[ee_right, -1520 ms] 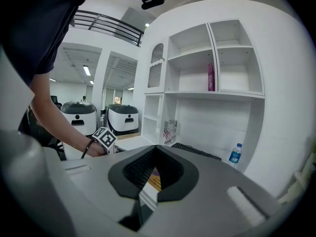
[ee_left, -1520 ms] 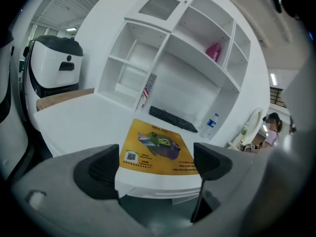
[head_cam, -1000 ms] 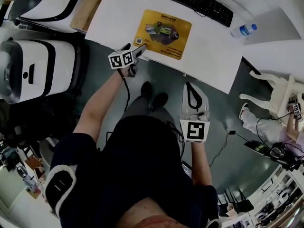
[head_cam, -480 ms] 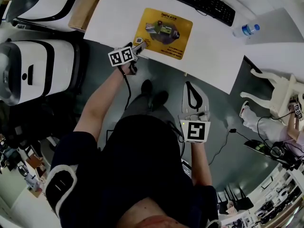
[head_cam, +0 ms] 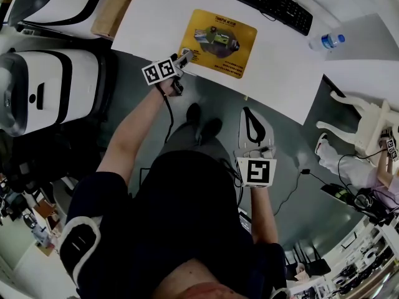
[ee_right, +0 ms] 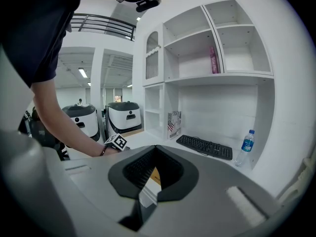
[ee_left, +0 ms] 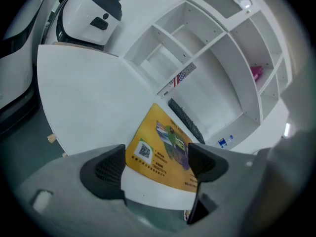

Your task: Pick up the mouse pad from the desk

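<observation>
Yellow mouse pad (head_cam: 218, 42) flat on table (head_cam: 280, 73), upper centre; your left tongs (head_cam: 184, 58) closing on its near corner, ungripped. Right tongs (head_cam: 251, 114) clenched, empty. Lift pending.

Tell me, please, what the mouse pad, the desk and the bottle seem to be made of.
Mouse pad: probably fabric over rubber, matt; it is thin and flat, with a printed yellow face that shows no glare. Desk: likely laminated board, smooth white, with a thin square edge. Bottle: clear plastic, judging by its see-through body, blue label and cap.
</observation>
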`<state>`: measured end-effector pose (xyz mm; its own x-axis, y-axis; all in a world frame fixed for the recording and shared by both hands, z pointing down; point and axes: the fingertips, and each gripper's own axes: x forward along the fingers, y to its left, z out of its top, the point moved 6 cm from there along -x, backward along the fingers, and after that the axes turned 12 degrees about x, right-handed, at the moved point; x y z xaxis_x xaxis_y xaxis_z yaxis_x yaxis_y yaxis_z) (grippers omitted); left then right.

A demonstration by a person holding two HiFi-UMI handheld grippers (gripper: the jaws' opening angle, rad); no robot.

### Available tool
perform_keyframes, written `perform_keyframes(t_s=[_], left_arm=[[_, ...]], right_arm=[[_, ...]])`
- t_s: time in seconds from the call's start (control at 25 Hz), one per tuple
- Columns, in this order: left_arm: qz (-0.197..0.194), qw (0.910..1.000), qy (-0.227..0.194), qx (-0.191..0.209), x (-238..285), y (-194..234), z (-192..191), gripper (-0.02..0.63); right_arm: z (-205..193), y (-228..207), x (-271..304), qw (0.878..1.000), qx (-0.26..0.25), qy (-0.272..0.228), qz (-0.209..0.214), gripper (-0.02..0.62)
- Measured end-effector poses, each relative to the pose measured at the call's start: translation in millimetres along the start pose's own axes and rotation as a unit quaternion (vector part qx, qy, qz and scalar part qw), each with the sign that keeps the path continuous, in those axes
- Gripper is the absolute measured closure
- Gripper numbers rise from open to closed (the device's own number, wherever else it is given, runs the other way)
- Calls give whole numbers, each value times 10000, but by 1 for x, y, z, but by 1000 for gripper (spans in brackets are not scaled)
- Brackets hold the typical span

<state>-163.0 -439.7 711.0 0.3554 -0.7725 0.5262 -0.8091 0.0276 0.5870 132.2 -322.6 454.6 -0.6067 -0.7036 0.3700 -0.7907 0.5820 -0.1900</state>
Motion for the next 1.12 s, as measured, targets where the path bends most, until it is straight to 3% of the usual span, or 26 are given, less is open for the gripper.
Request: perform_keyframes(t_s=[0.2,0.64,0.92,1.12], left_arm=[[-146,9998,110,58,13,-13,-2,232],[578,9973,462,33,12,17,-2,583],[644,9962,582,63,12,16,-1,597],[528,9967,406,458,4,2,9,598]], right_arm=[[5,4,3,10000,-59,-27,53,595],[0,1,4,10000,36,61,37,595],[3,1,4,10000,30,43,41,595],[4,2,3,10000,33,30,45,595]])
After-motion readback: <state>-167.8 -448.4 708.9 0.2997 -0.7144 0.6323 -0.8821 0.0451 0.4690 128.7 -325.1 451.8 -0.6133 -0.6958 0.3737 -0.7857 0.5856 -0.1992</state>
